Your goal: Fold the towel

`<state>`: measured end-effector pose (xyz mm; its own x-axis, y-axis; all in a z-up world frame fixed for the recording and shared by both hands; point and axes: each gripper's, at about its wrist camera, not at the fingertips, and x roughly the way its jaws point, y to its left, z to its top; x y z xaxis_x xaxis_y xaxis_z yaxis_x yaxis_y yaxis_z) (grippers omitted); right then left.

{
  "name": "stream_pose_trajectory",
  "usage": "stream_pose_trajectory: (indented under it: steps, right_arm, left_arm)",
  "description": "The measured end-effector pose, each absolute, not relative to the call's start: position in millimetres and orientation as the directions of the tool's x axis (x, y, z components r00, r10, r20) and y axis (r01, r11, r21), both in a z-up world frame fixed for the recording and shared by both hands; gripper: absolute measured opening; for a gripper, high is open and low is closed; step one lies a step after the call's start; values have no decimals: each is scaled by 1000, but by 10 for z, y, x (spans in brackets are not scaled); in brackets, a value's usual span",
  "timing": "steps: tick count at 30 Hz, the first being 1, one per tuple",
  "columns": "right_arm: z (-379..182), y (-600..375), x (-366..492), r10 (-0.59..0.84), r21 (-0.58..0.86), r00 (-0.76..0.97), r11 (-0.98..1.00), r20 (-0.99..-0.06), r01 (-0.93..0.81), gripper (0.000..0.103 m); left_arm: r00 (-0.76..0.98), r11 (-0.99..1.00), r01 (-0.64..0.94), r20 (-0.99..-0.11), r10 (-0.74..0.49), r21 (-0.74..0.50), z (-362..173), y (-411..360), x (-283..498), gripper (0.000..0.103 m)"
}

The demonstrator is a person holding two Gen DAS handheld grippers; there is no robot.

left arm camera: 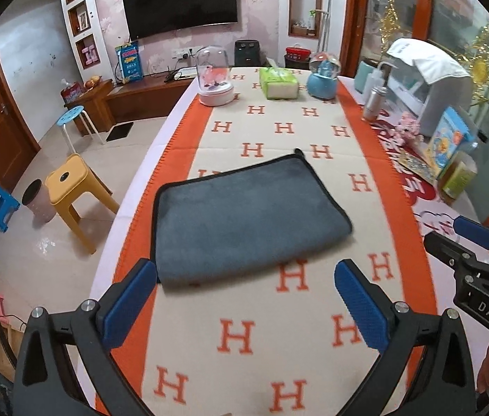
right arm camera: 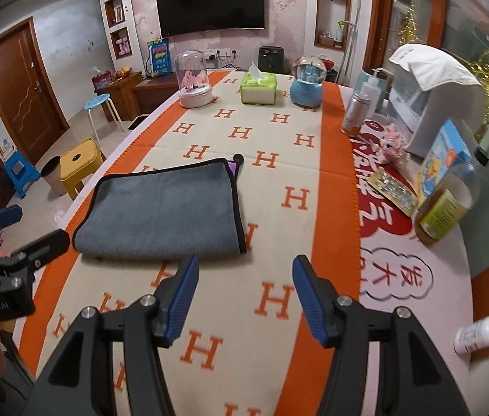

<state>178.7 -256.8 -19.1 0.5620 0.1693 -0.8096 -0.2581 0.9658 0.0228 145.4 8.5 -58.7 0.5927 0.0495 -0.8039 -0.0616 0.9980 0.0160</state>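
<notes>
Living-room table under an orange-bordered H-print cloth (left arm camera: 244, 339), clutter pushed to the far end and right edge — middle kept free as my folding area. Left to right: my left tongs (left arm camera: 244, 298) hang with fingers wide apart and empty just short of the grey towel (left arm camera: 244, 215), which lies flat on the cloth, apparently already doubled, rounded fold toward me. My right tongs (right arm camera: 244, 298) sit parted and empty too, off its near right corner — likely placed for a next fold.
</notes>
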Motion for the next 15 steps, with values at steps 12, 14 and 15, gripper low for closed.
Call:
stream_pose_trajectory:
  steps: [12,14,15]
  right_arm:
    - [50,-2867,1112,197,61,555,965,-808,-254,57]
    - [90,-2906,1010,194,64,554,967,-810,-246,57]
    - [111,-2921,963,194,66,556,968,-808,-242,57]
  left_arm:
    - [611,1000,16,-791,-23,-17,-255,-234,892,102]
    - [610,999,38,-791,-46,-28,-195,-272,808,102]
    - [609,999,44,-791,-52,-32,-173,-266,785,102]
